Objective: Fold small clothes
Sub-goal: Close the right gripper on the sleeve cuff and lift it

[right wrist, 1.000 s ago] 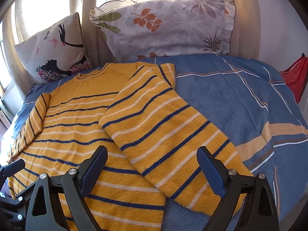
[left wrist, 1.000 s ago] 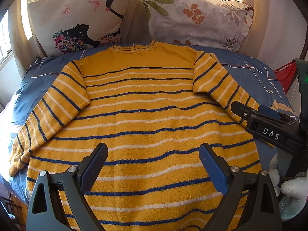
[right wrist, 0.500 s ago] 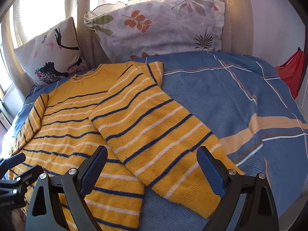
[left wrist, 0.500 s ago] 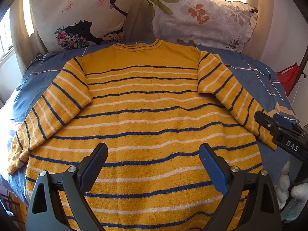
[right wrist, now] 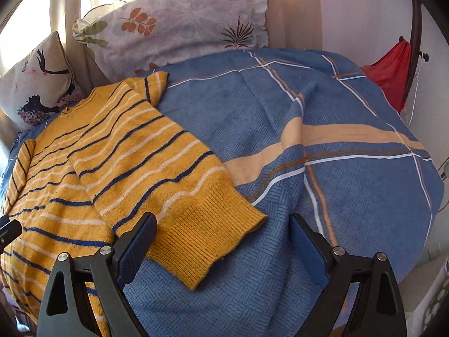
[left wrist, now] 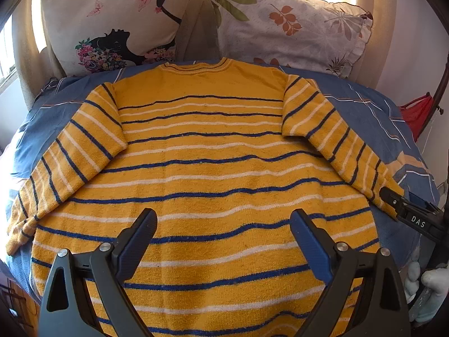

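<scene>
A yellow sweater (left wrist: pixel 207 168) with blue and white stripes lies flat on the bed, neck toward the pillows, both sleeves spread out. My left gripper (left wrist: pixel 223 221) is open and empty above the sweater's lower body. My right gripper (right wrist: pixel 223 224) is open and empty, just above the ribbed cuff (right wrist: pixel 207 233) of the right sleeve (right wrist: pixel 146 160); the cuff lies between its fingers. The right gripper also shows in the left wrist view (left wrist: pixel 412 216) at the cuff's end.
A blue checked bedspread (right wrist: pixel 350 185) covers the bed. Two pillows (left wrist: pixel 112 25) (left wrist: pixel 283 31) lean at the head. A red cloth (right wrist: pixel 393 70) hangs on a metal rail at the right. The bed's right edge drops off near the right gripper.
The right gripper has moved down and right along the sleeve to its cuff. The left gripper has drawn back slightly; the sweater has not moved.
</scene>
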### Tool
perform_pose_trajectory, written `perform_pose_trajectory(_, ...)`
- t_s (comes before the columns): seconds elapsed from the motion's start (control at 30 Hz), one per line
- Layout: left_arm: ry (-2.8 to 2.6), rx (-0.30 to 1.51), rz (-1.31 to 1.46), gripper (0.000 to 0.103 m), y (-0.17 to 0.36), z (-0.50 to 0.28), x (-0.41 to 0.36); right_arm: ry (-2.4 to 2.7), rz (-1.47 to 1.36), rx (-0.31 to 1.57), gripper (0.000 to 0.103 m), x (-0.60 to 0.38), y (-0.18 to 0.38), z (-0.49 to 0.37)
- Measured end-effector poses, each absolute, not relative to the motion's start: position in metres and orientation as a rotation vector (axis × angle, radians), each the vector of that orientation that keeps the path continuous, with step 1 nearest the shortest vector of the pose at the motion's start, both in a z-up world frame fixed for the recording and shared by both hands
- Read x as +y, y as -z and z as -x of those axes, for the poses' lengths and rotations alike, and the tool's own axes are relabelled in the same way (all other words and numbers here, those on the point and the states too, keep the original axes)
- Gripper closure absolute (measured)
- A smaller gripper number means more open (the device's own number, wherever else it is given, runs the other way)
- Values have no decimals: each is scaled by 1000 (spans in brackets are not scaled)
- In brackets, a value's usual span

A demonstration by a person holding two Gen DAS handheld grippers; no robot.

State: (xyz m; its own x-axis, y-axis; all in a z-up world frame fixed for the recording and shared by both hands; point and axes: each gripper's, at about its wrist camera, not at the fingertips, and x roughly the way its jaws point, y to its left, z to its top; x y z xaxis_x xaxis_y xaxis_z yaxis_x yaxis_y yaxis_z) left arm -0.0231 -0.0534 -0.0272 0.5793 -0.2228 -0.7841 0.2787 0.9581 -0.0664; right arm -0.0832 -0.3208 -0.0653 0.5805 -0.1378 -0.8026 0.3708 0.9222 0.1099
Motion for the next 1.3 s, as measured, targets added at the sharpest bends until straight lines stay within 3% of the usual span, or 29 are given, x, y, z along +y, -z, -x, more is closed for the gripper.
perform_pose_trajectory(0.03,289,910,-57,8,27,21,-52,316,-268,900,8,-318,66,82)
perform_pose_trajectory(0.07,287,913,-49,8,27,20,-51,320,-262,887,20,-316,66,81)
perform_pose_trajectory(0.1,288,916,-45,8,28,20,-50,312,-265,872,41,-314,65,82)
perform_pose_trajectory(0.27,279,897,-35,8,22,18,-44,259,-361,835,89,-333,54,86)
perform_pose_trajectory(0.4,221,873,22,8,13,11,-17,250,-519,752,101,-382,29,98)
perform_pose_trajectory(0.6,139,846,98,8,7,3,23,590,-350,649,101,-445,-24,112)
perform_pose_trajectory(0.7,124,845,124,8,7,1,32,538,-422,655,98,-460,-35,116)
perform_pose_trajectory(0.73,125,848,130,8,8,1,33,447,-459,664,93,-457,-33,114)
perform_pose_trajectory(0.8,137,852,132,8,10,2,31,250,-529,721,48,-435,-17,107)
perform_pose_trajectory(0.83,147,852,123,8,10,3,28,170,-566,755,46,-423,-4,103)
perform_pose_trajectory(0.97,190,858,78,8,13,10,14,44,-589,856,46,-375,35,94)
perform_pose_trajectory(1.17,237,888,58,8,21,14,-2,97,-350,792,42,-347,20,69)
perform_pose_trajectory(1.3,238,878,44,8,19,20,-4,78,-279,886,41,-347,48,28)
